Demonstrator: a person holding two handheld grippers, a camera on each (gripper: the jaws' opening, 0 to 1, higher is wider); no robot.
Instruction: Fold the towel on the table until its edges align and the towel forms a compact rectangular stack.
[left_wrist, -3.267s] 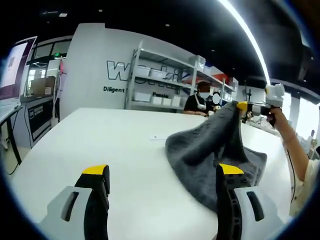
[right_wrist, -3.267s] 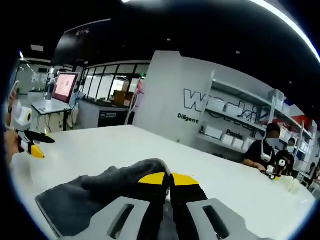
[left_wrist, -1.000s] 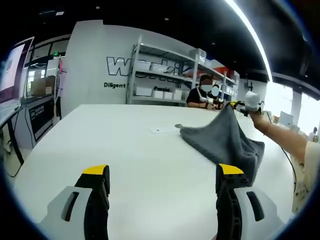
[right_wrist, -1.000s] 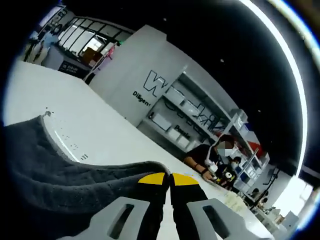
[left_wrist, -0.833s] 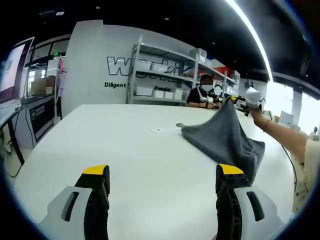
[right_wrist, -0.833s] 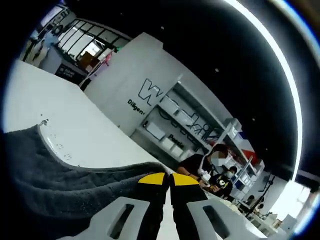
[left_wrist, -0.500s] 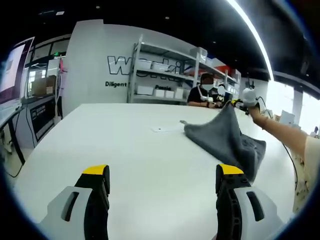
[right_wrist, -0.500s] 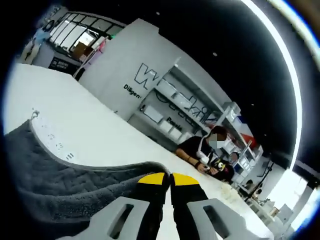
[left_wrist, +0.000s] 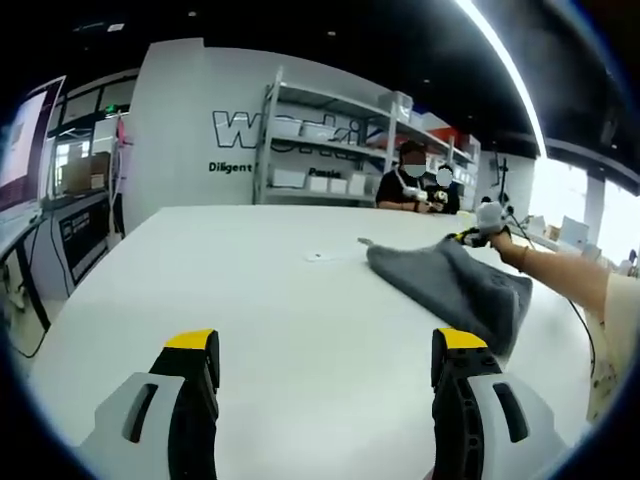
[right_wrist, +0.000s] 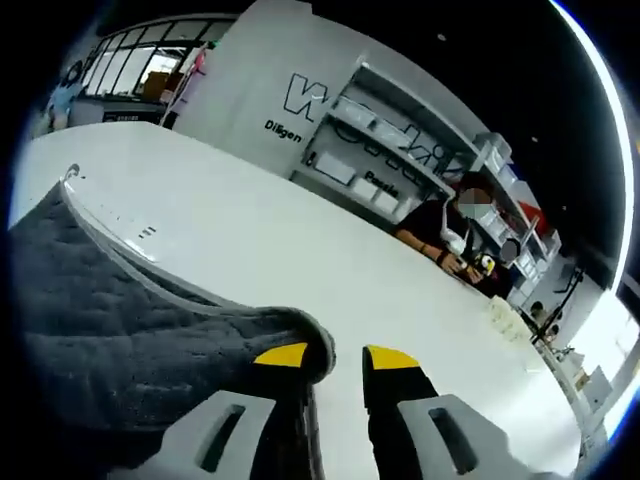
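On the white table (left_wrist: 220, 300) our right gripper (right_wrist: 326, 360), jaws slightly parted, touches the dark grey terry towel (right_wrist: 110, 310); our left gripper (left_wrist: 325, 345) gapes wide, holding nothing.

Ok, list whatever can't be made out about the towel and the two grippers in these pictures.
- Left gripper view: the towel's far edges are too small and flat to judge alignment.
- Right gripper view: the towel runs off the left and bottom edges; its near part is hidden behind the right gripper.
- Left gripper view: the right gripper by the hand is too small to read its jaws.
- The table under the towel is covered.
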